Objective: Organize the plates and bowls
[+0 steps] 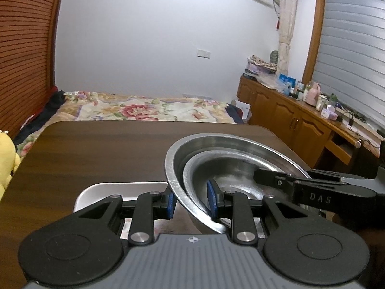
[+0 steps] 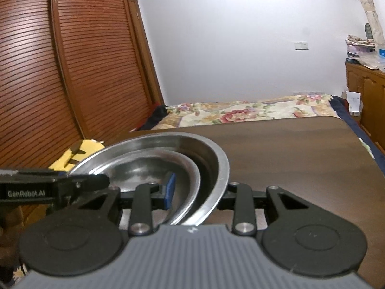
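Two nested steel bowls, a large outer bowl [image 1: 216, 144] [image 2: 192, 144] with a smaller inner bowl [image 1: 240, 168] [image 2: 144, 166], hang tilted above the dark wooden table [image 1: 96, 149] [image 2: 288, 156]. My left gripper [image 1: 191, 200] is shut on their near rims, one blue pad outside and one inside. My right gripper [image 2: 197, 190] clamps the opposite rims the same way, and its outer finger is hidden behind the big bowl. Each gripper shows in the other's view: the right gripper [image 1: 276, 178] and the left gripper [image 2: 96, 180]. A white rectangular plate [image 1: 96, 190] lies under my left gripper.
A bed with a floral cover [image 1: 144, 108] [image 2: 252, 113] lies beyond the table's far edge. A yellow plush toy [image 1: 7, 159] [image 2: 79, 154] sits left of the table. Slatted wooden doors [image 2: 72, 72] stand at left, and a cluttered wooden cabinet [image 1: 300, 120] at right.
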Demonstrator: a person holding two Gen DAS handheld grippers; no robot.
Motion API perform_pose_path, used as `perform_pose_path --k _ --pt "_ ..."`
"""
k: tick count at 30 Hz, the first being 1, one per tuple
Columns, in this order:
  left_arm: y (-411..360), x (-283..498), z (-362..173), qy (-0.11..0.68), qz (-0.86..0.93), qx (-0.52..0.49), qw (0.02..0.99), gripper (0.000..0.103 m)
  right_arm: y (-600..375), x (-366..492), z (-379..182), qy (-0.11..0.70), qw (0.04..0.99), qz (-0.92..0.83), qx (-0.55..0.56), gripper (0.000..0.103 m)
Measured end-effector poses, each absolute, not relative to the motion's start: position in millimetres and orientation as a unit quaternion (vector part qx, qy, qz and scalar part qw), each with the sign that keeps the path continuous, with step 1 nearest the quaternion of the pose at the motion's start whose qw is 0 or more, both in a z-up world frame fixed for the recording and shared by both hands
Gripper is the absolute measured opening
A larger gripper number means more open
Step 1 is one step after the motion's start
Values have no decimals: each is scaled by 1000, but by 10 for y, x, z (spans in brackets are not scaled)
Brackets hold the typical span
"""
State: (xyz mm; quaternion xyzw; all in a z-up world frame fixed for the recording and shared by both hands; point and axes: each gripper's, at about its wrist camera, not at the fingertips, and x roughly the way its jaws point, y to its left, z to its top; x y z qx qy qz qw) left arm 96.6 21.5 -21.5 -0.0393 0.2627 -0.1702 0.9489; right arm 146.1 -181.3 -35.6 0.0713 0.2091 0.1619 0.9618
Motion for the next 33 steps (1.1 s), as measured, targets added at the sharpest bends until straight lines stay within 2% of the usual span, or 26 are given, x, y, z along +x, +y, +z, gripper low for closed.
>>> perform_pose_path --k 21,33 --pt "960 1008 -246 272 -138 -56 951 29 -1154 1579 -431 237 947 208 56 33" --pt "1098 1007 -391 291 -133 -59 945 29 -1015 1544 -451 246 946 210 37 33"
